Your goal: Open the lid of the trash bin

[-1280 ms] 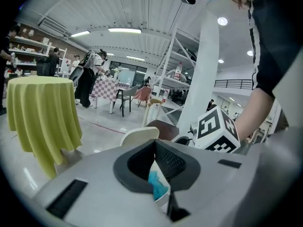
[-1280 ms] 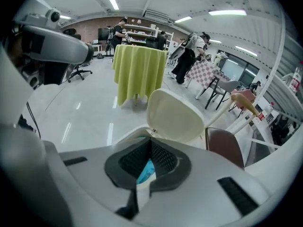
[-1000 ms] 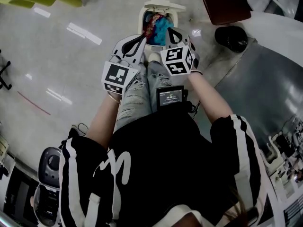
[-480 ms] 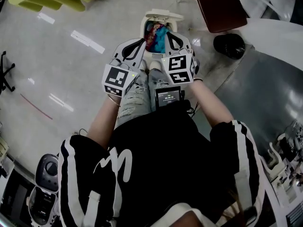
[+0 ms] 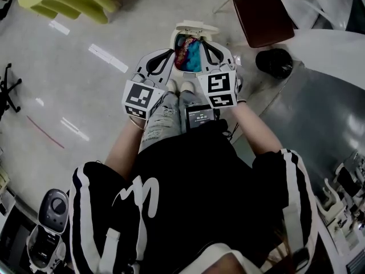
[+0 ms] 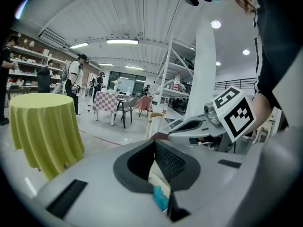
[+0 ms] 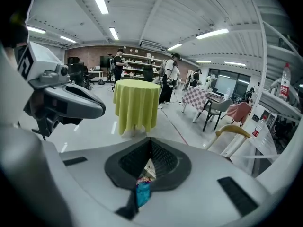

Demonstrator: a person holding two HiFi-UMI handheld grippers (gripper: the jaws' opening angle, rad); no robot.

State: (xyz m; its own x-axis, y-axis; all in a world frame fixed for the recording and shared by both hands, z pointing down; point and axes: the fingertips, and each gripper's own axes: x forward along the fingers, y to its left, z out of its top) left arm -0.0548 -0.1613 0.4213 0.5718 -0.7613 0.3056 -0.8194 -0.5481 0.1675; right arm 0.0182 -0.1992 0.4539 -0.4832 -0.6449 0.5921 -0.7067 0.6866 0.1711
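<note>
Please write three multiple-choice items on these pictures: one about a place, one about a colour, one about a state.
1. Where does the trash bin stand?
A. on the floor, ahead of the person
B. on a table
C. behind the person

2. What colour is the cloth on the round table?
A. red
B. yellow-green
C. black

3. How is the bin's lid?
A. shut
B. missing
C. open

Answers:
1. A: the head view shows it on the floor in front.
2. B: the right gripper view shows the cloth.
3. C: the lid stands back and coloured contents show.
</note>
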